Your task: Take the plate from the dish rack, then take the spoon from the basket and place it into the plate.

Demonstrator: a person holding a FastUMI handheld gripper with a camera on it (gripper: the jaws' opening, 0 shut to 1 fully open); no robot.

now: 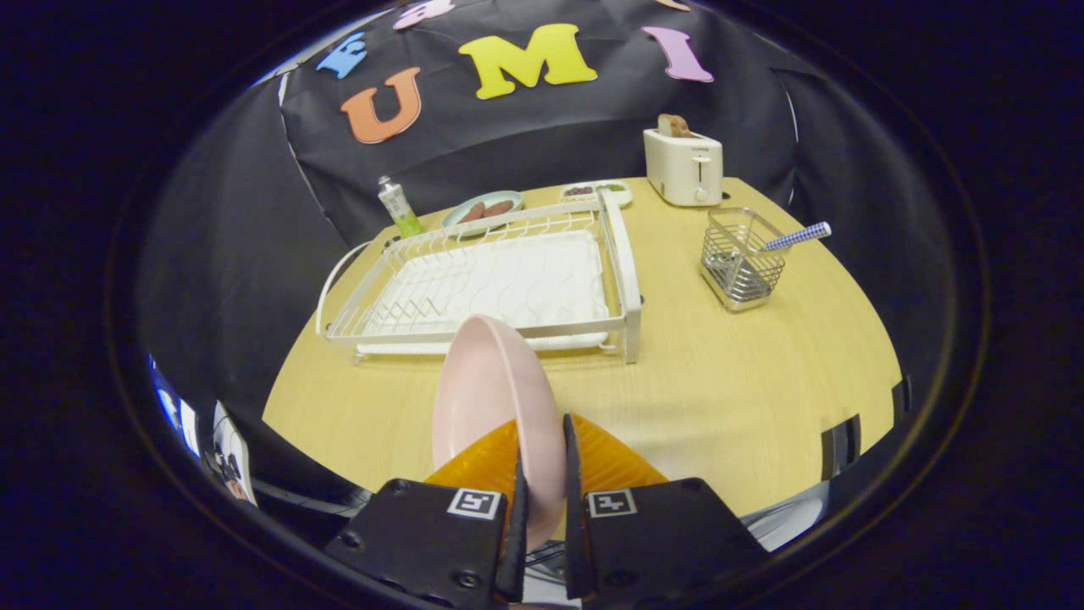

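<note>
We've got the gripper [542, 474] clamped on the pale pink plate [491, 398], held on edge, lower centre, in front of the rack [622, 263].

the lower rim of the pink plate [491, 398] is hidden between the two fingers of the gripper [542, 449], which clamp it on edge. the spoon [796, 236] shows just its checked handle; its bowl is lost behind the wires of the basket [741, 258]. food on the two far dishes [483, 207] behind the dish rack [500, 284] is too small to name. the bottle [398, 207] label is unreadable.
</note>
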